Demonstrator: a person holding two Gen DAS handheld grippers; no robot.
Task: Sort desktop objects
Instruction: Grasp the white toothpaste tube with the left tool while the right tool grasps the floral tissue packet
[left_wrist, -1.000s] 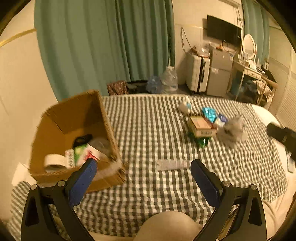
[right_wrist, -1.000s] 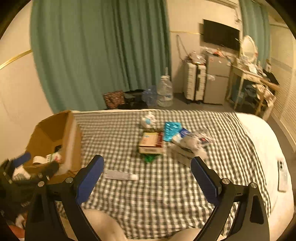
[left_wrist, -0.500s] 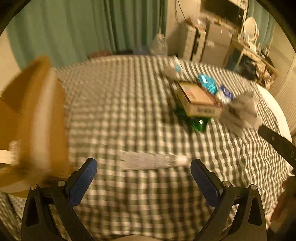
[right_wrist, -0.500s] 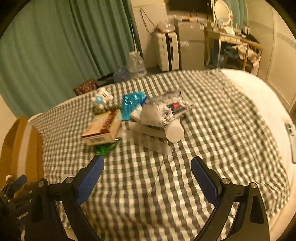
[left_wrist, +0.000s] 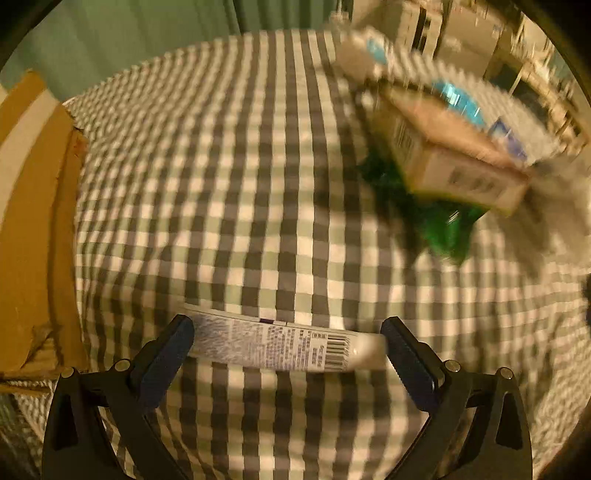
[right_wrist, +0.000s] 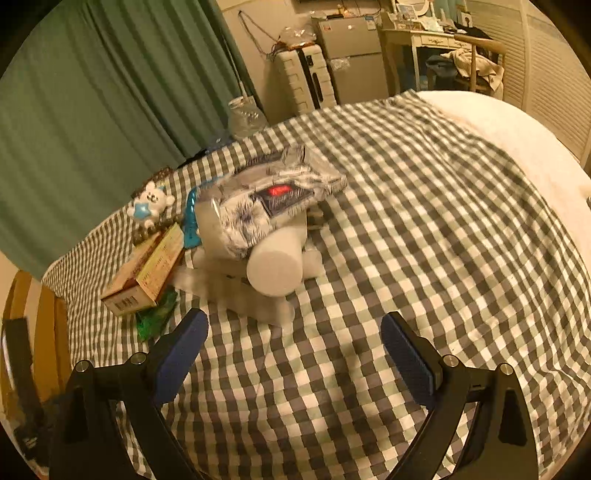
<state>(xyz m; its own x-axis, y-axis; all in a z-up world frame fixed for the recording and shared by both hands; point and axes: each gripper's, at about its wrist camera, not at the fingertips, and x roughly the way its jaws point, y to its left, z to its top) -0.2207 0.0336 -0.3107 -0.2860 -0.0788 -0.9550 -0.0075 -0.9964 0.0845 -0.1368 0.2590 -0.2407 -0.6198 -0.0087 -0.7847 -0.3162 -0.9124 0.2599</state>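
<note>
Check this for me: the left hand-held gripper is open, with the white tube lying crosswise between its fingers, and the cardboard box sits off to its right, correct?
Not quite. In the left wrist view the cardboard box sits to the left, not the right. The rest holds: the left hand-held gripper is open, and the white tube lies crosswise between its fingers.

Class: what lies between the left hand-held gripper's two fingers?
A white tube, lying crosswise on the checked cloth between the open left hand-held gripper's fingers, in the left wrist view.
</note>
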